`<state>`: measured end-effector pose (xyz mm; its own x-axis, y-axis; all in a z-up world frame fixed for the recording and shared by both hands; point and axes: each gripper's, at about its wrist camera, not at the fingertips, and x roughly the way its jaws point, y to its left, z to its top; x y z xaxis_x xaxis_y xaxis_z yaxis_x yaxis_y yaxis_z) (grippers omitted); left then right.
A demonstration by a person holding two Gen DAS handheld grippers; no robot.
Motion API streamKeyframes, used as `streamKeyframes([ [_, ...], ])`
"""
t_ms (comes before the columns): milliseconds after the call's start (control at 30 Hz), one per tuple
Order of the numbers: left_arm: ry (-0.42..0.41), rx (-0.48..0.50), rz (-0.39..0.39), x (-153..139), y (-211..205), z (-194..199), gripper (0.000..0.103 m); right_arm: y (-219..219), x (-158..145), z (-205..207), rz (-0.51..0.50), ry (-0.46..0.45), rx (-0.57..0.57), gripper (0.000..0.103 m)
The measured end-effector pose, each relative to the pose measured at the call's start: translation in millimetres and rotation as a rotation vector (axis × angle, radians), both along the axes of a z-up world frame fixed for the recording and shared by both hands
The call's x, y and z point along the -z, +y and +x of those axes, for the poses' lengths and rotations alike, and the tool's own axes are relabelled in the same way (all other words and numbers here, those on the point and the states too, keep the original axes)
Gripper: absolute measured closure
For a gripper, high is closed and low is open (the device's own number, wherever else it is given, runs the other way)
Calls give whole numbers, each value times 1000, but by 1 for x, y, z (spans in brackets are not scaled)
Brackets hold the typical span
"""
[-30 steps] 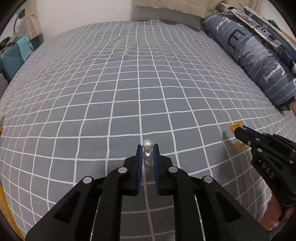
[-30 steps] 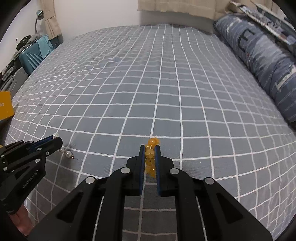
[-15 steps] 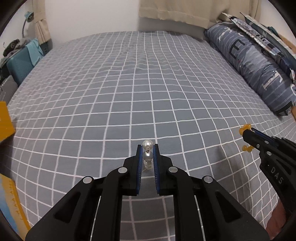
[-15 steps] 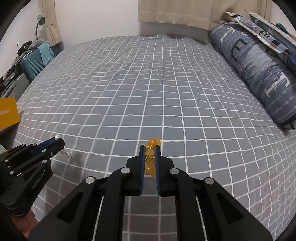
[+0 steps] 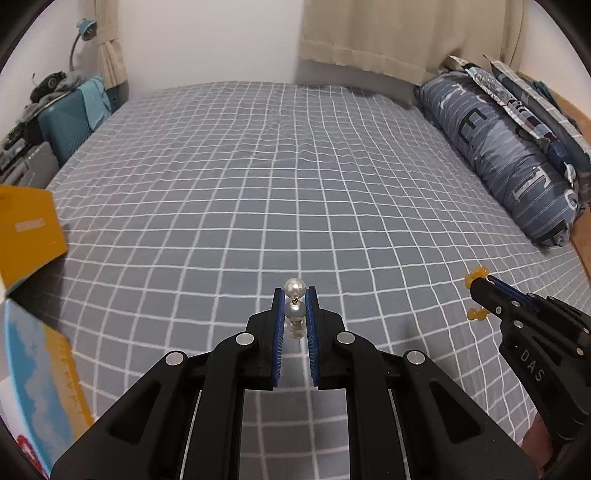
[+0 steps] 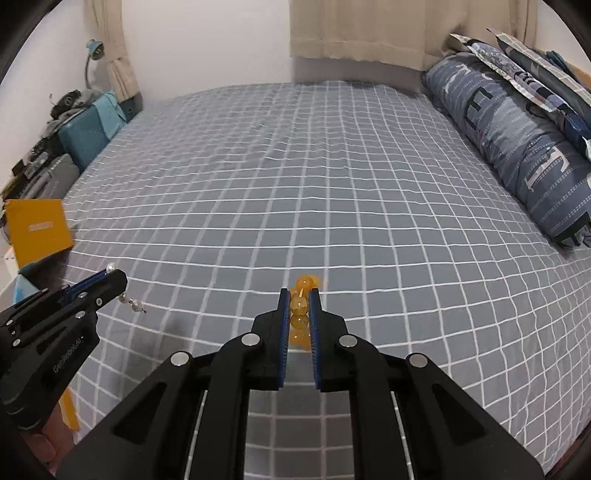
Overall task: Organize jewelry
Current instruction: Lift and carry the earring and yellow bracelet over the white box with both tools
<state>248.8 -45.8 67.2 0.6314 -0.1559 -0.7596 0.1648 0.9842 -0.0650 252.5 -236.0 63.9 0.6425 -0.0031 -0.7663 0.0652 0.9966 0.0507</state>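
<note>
The left gripper is clenched on a string of pearl beads, pinched between its blue pads, with one pearl standing above the fingertips and the rest running down between them. In the right wrist view the same gripper shows at the left edge, with a few pearls dangling free beneath its tip, clear of the bedspread. The right gripper is clenched on a string of amber beads, a small cluster poking out past the fingertips; from the left wrist view that gripper sits at the right edge with amber beads showing above and below its tip.

Compared with a second ago, both grips are unchanged, but both tools have risen and tipped back: the curtain, the wall and the blue desk lamp now fill the top of each view, where before the checked bedspread ran almost to the top. The yellow box at the left edge of the bed has come far more fully into sight, and a blue and yellow card now shows below it. The long striped pillow lies along the right side of the bed
</note>
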Motion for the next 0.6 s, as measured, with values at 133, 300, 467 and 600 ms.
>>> streamKeyframes([
  [133, 10, -24, -2, -9, 23, -14, 92, 22, -12, -15, -2, -27, -13, 94],
  [300, 4, -57, -12, -23, 59, -33, 92, 56, -30, -31, -5, -60, -57, 94],
  [467, -13, -102, -10, -38, 99, -52, 92, 91, -45, -43, -1, -85, -109, 94],
  [600, -15, -143, -17, -47, 136, -66, 92, 125, -54, -50, 6, -104, -161, 93],
])
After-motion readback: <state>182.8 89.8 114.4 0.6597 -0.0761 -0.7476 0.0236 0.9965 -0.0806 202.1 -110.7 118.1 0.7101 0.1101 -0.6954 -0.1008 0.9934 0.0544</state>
